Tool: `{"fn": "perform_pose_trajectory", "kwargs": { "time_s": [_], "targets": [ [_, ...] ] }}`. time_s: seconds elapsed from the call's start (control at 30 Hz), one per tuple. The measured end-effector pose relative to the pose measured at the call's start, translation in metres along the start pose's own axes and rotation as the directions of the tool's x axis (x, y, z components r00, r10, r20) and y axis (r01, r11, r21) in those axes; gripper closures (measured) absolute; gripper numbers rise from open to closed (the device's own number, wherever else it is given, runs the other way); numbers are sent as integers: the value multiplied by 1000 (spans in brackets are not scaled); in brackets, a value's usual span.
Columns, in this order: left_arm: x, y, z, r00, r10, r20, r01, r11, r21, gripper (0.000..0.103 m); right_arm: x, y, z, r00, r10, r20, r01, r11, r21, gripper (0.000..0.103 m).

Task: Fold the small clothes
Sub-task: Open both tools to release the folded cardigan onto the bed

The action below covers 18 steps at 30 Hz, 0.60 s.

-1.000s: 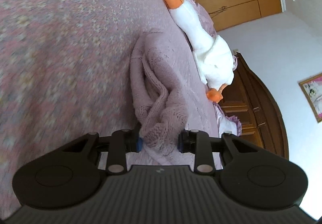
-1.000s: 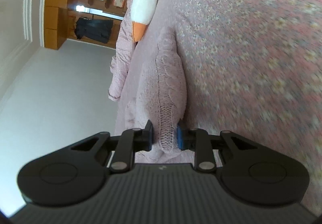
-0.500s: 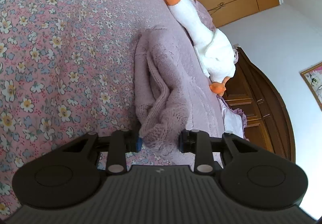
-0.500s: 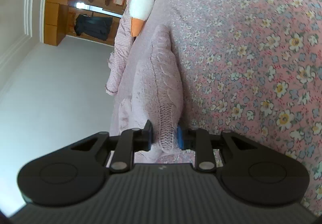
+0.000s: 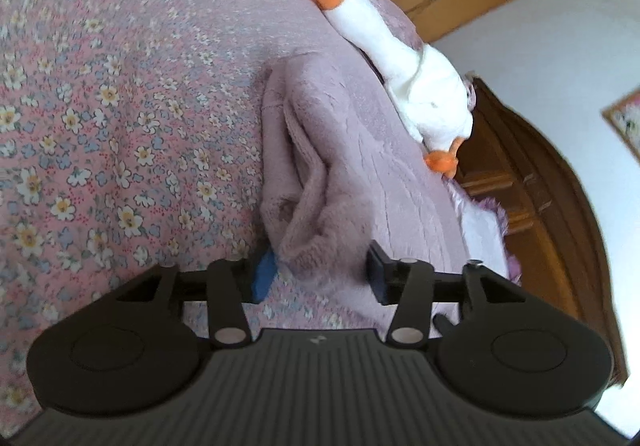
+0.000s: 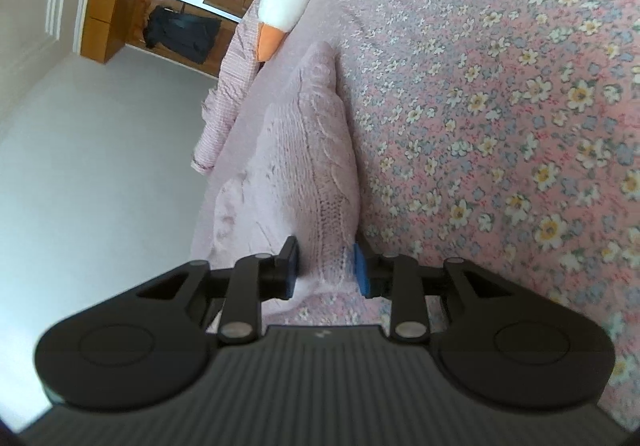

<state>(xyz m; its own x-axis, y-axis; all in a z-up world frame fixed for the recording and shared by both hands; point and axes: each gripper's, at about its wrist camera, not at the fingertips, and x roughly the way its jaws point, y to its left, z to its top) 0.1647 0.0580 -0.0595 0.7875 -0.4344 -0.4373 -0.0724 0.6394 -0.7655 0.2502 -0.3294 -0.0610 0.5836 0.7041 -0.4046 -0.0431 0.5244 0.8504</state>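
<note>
Two grippers worked one soft, light pink knit sweater, which lay bunched on the floral bedspread just beside the plush goose. It sagged and stretched, so its edges suited you best. Your left gripper straddled it with jaws apart; your right gripper pinched its knit edge, both tilted sideways.

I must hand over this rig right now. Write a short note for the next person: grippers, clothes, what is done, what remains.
Left hand-held gripper: jaws wide, knit between them but not pinched.
Right hand-held gripper: shut on the pink knit sweater.
Sweater lies bunched on the floral bedspread, beside the plush goose.
Done: sweater gathered roughly, not a neat fold.
Left: probably release, flatten and finish the fold.
</note>
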Motion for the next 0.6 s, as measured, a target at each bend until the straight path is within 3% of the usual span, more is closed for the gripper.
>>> {"fn": "perform_pose_trajectory", "kwargs": {
  "time_s": [0.17,0.27,0.4,0.6],
  "targets": [
    [-19,-18,-14,999,43,-9,-43,995,89,21,-11,-1,-7,1000,-19,-3,19,1000,-1,73],
    [-29,-29,-23,995,99,-2,-97,982,164,17,-19,1,-12,999,-45,-6,44,999,-28,72],
    [-42,-51,-33,986,166,28,-167,943,288,14,-29,11,-24,996,-93,9,94,989,-113,70],
    [-56,-87,-36,981,159,115,-194,878,438,8,-43,37,-40,991,-107,85,128,946,-298,69]
  ]
}}
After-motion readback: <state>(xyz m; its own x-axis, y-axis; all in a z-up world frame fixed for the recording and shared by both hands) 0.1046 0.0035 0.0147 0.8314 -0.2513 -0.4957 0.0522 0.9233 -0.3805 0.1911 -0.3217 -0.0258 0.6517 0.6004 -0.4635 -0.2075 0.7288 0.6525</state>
